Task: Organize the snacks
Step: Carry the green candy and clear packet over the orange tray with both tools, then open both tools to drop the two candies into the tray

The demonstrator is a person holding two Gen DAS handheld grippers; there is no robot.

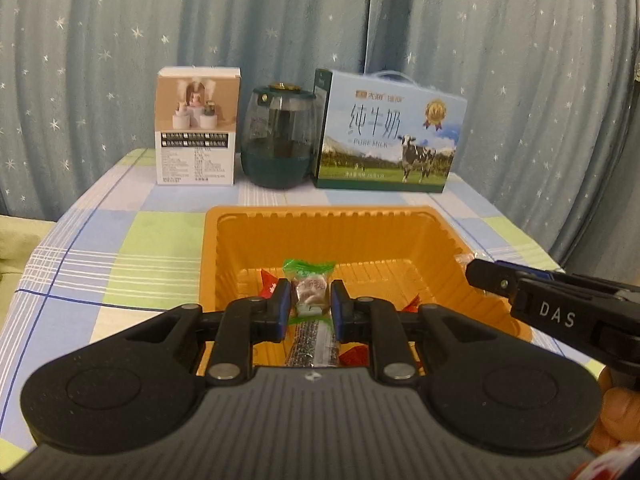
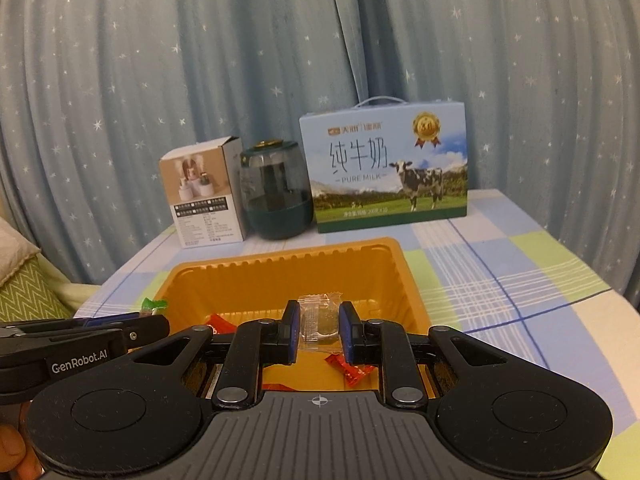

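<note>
An orange plastic tray [image 1: 332, 236] sits on the checked tablecloth, also in the right wrist view [image 2: 280, 280]. My left gripper [image 1: 310, 296] is shut on a green-ended wrapped candy [image 1: 309, 280] and holds it over the tray. My right gripper [image 2: 319, 326] is shut on a clear-wrapped candy [image 2: 320, 316] over the tray; it enters the left wrist view from the right [image 1: 480, 276]. Red wrapped candies [image 2: 354, 372] and a dark snack bar [image 1: 308, 344] lie in the tray.
At the table's back stand a white product box [image 1: 196, 128], a dark green jar [image 1: 278, 136] and a blue milk carton [image 1: 386, 132]. A star-patterned curtain hangs behind. A green cushion [image 2: 28, 288] lies left of the table.
</note>
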